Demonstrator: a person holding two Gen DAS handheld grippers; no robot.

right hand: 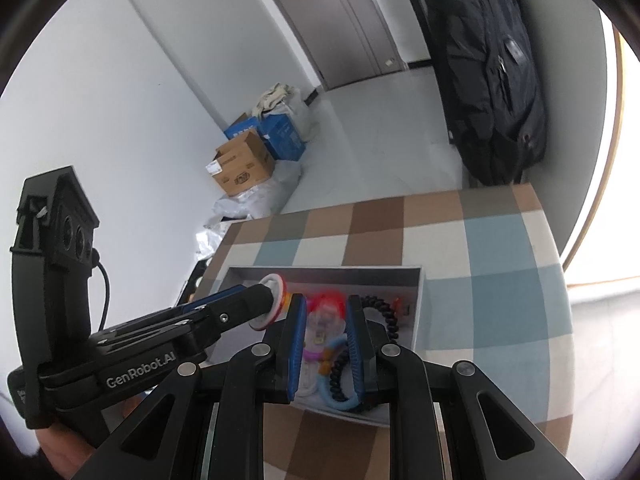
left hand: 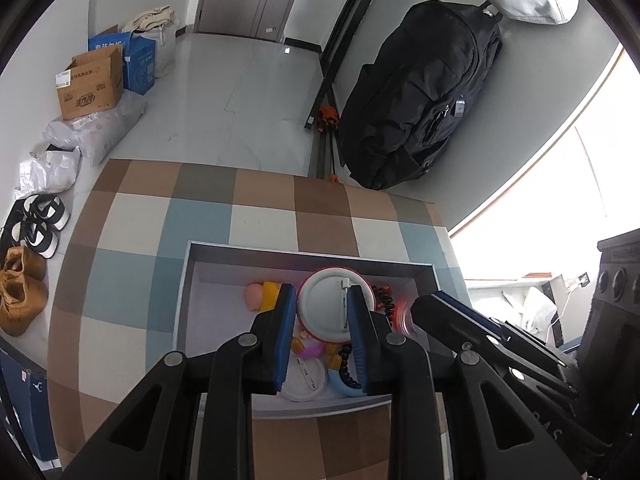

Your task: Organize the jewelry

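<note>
Here the jewelry sits in an open grey box [left hand: 188,280] on a checkered counter [left hand: 132,240], and much of it is masked by the two tools above it. The left gripper [left hand: 322,300] holds a round white badge with a red rim [left hand: 324,304] between its blue fingers [left hand: 285,312], pin side up, over the box; from the right wrist view only the badge's edge shows beyond the finger tips. The right gripper [right hand: 325,312] has its fingers narrowed around a small item with a red top [right hand: 330,308], too blurred to name, and whether the pads actually press it cannot be told. Beneath lie a second white disc [left hand: 304,380], a light blue ring [right hand: 340,400], a dark coiled band [right hand: 380,308], and pink and yellow pieces [left hand: 264,296], each partly covered. Beyond the counter stand a black backpack [left hand: 420,100], cardboard boxes [left hand: 92,84] and shoes [left hand: 40,220] on the floor, the far ones cut by the lens edge.
</note>
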